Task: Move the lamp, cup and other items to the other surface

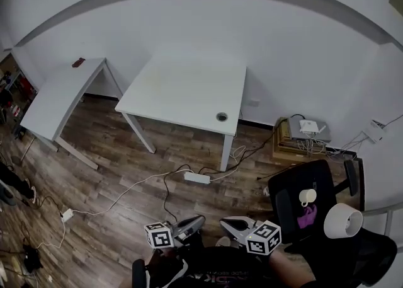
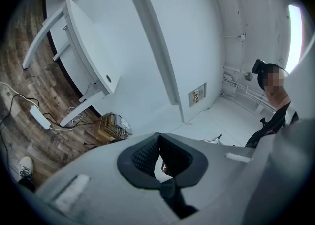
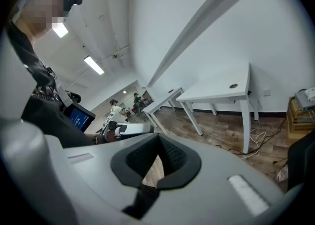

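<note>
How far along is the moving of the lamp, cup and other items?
Done: nothing visibly. The lamp, cup and purple item are all at the black chair; the middle white table holds none of them. In hand: nothing, since the left gripper and right gripper have shut, empty jaws. Left: every item.

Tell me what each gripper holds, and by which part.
Nothing. The left gripper and right gripper both have their jaws shut, with nothing between them.

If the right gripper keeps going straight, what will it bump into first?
The right gripper probably meets nothing soon: open wooden floor lies ahead, then the narrow white table, though depth is unclear.
</note>
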Demonstrator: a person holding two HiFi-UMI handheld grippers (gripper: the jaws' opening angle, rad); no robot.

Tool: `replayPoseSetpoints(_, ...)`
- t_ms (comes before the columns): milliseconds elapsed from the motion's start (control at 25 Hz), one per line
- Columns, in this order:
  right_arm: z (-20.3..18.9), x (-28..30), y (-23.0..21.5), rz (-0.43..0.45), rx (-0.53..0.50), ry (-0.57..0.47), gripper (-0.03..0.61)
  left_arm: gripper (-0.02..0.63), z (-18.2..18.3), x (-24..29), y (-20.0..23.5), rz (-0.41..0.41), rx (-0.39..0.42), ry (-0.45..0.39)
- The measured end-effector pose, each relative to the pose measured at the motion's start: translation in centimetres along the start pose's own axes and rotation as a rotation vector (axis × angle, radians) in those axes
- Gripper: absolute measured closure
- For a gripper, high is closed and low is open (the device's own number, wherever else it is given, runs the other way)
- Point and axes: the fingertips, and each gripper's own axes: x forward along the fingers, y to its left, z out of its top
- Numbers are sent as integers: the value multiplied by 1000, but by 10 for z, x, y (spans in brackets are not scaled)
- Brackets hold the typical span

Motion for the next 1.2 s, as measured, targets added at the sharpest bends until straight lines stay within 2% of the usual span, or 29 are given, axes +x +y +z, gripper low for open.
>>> replayPoseSetpoints(240,-16,-13,4,16,-22,34,574,618,-22,5,-6,1,-28,-9)
replayPoseSetpoints(680,-26,-35,-8,-22,35,-5,574,617,-28,33,-12,-30,-31,77)
replayPoseSetpoints(1200,-31,-36,-14,-12,39,5,574,618,-33,41,-11,-27,-43,101)
